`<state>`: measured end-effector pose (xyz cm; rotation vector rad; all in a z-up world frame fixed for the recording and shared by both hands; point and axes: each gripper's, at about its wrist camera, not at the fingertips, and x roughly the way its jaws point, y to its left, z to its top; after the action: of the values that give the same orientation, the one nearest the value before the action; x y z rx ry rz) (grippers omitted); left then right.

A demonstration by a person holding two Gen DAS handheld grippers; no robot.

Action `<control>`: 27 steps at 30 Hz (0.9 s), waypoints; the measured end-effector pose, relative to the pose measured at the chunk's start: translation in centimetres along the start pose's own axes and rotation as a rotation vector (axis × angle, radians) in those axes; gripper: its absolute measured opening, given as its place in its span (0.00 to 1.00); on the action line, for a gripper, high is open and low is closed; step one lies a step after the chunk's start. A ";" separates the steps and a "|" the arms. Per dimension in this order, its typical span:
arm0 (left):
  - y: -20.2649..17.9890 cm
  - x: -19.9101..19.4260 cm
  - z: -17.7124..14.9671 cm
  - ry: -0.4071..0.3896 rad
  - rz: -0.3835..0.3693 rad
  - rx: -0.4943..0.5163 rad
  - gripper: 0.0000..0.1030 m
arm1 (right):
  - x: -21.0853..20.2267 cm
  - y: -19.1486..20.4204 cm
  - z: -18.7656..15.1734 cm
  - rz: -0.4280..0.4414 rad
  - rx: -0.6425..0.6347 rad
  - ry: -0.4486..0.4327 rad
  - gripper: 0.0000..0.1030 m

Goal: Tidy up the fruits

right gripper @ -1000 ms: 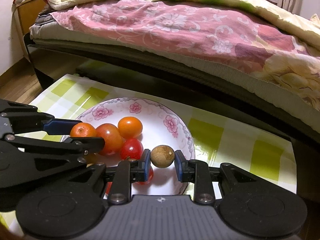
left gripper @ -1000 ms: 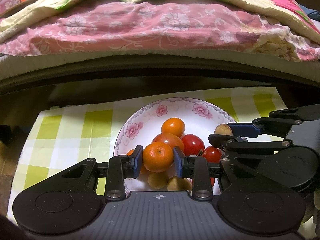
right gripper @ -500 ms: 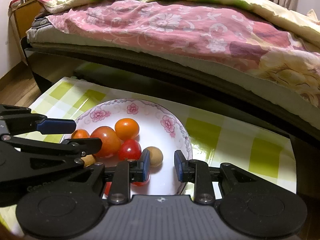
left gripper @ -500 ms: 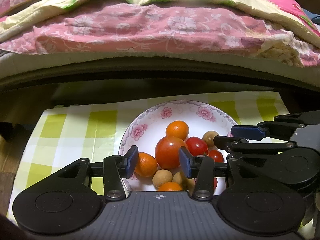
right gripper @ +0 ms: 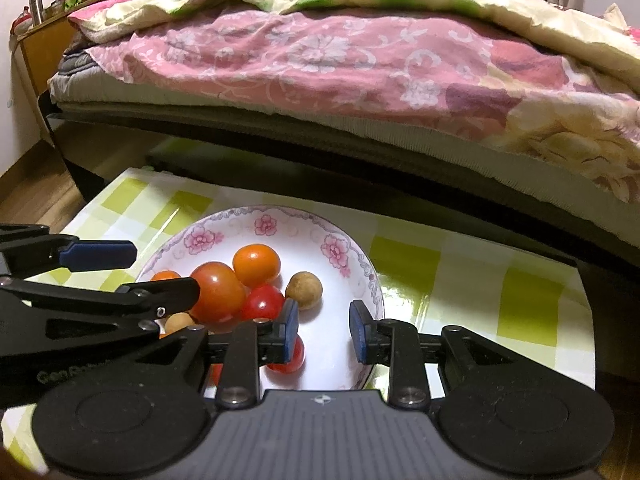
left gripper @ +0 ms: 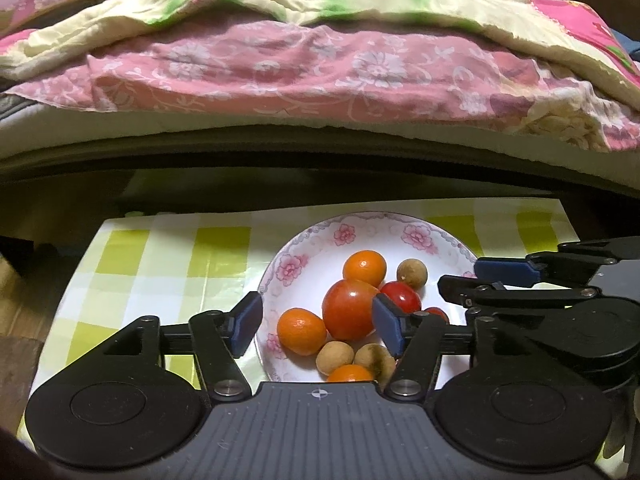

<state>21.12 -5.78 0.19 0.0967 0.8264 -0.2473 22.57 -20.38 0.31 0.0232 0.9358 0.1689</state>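
A white flowered plate [left gripper: 304, 248] [right gripper: 352, 256] on a green checked cloth holds the fruits. In it lie a large tomato [left gripper: 349, 309] [right gripper: 218, 292], oranges [left gripper: 302, 331] [left gripper: 364, 267] [right gripper: 256, 265], small red tomatoes [left gripper: 401, 296] [right gripper: 264, 303] and brown longans [left gripper: 412, 274] [left gripper: 335, 357] [right gripper: 304, 290]. My left gripper [left gripper: 318, 326] is open and empty above the near part of the plate. My right gripper [right gripper: 324, 332] is open and empty over the plate's right side, just short of a longan.
A bed with a pink flowered quilt [left gripper: 320, 64] [right gripper: 340, 52] overhangs the far side of the low table. The checked cloth [left gripper: 168, 264] [right gripper: 480, 300] extends left and right of the plate. A wooden nightstand [right gripper: 44, 40] stands at far left.
My left gripper opened and let the orange drop into the plate. My right gripper opened and released the longan into the plate. Both grippers pulled back and up a little.
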 end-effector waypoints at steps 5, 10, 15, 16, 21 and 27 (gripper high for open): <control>0.0 -0.4 -0.2 -0.003 0.019 -0.003 0.72 | -0.4 0.1 -0.1 -0.011 0.004 -0.007 0.34; 0.1 -0.8 -0.5 -0.007 0.032 -0.011 0.74 | -0.5 0.3 -0.3 -0.009 0.004 -0.007 0.35; 0.1 -1.4 -0.6 -0.026 0.042 -0.017 0.80 | -1.1 0.2 -0.2 -0.001 0.014 -0.017 0.37; 0.0 -1.6 -0.7 -0.031 0.049 -0.017 0.82 | -1.3 0.1 -0.2 0.000 0.018 -0.022 0.38; -0.5 -2.4 -1.1 -0.054 0.082 -0.005 0.84 | -2.4 -0.1 -0.5 0.000 0.027 -0.040 0.39; -0.1 -3.0 -1.7 -0.053 0.094 -0.023 0.88 | -2.3 0.2 -0.7 0.016 0.027 -0.041 0.44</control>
<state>17.93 -5.05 1.23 0.1069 0.7694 -0.1519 20.60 -20.60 1.75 0.0587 0.8972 0.1698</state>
